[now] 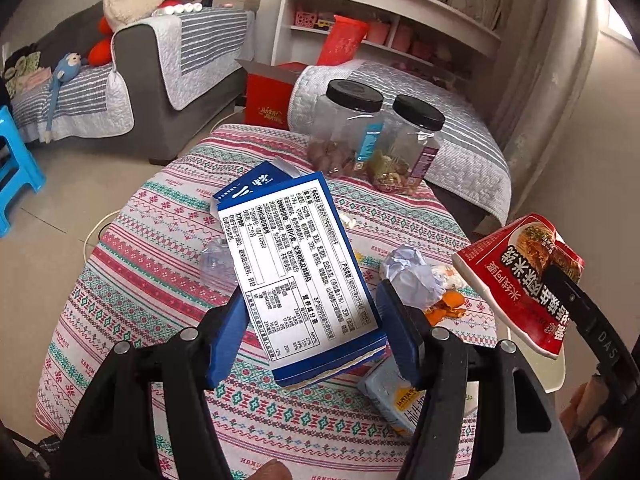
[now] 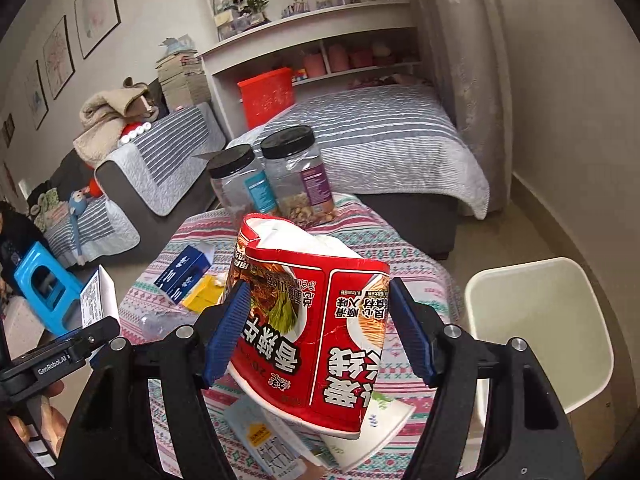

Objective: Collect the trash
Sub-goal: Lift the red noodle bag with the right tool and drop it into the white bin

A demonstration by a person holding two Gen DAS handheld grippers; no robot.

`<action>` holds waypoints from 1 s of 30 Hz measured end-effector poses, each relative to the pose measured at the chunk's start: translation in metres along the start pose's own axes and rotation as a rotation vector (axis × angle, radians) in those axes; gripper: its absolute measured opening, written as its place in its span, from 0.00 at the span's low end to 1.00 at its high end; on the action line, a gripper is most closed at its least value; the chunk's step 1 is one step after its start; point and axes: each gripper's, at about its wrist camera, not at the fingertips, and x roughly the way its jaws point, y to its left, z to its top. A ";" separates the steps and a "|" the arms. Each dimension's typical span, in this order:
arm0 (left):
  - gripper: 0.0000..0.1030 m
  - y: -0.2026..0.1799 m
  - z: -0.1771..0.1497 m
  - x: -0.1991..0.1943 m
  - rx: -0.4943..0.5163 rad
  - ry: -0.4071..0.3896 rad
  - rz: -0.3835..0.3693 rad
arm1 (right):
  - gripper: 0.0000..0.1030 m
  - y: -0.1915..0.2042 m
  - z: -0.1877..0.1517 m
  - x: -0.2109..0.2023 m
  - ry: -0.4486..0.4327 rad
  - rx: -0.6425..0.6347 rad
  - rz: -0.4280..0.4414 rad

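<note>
While both grippers are lifted above the table [image 1: 132, 248], each carries one piece of trash. Left gripper [image 1: 314, 336]: blue pads clamped on the lower part of a blue-and-white carton [image 1: 296, 264], printed side up, tilted, held clear of the patterned cloth. Right gripper [image 2: 318, 334]: pads pressed on either side of a crushed red noodle cup [image 2: 308, 320], held upside down, its white rim lowest, off the table. In the left wrist view the same cup [image 1: 520, 280] shows at the right edge with a black finger of the right gripper across it.

Remaining on the table, left view: crumpled white paper [image 1: 412, 276] just beside orange peel [image 1: 446, 304]; a clear plastic bottle [image 1: 216, 260], partly hidden behind the held carton; a pale drink box [image 1: 390, 396] below the right-hand pad. Right view: a second blue carton [image 2: 184, 274] lying beside a yellow packet [image 2: 204, 292]; a white paper cup [image 2: 372, 428] under the held noodle cup.

Two clear jars with black lids [image 1: 354, 128] stand at the far edge of the table, touching or nearly so. A white bin [image 2: 540, 320] sits just beside the table on the right, open top visible
</note>
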 end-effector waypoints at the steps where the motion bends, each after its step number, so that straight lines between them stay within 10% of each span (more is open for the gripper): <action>1: 0.61 -0.004 0.000 0.001 0.006 0.000 -0.003 | 0.65 -0.007 0.002 -0.002 -0.008 0.004 -0.020; 19: 0.61 -0.113 -0.017 0.008 0.176 -0.015 -0.096 | 0.66 -0.119 -0.006 -0.023 -0.022 0.133 -0.418; 30: 0.61 -0.208 -0.036 0.019 0.259 0.017 -0.227 | 0.76 -0.174 -0.013 -0.050 -0.015 0.210 -0.517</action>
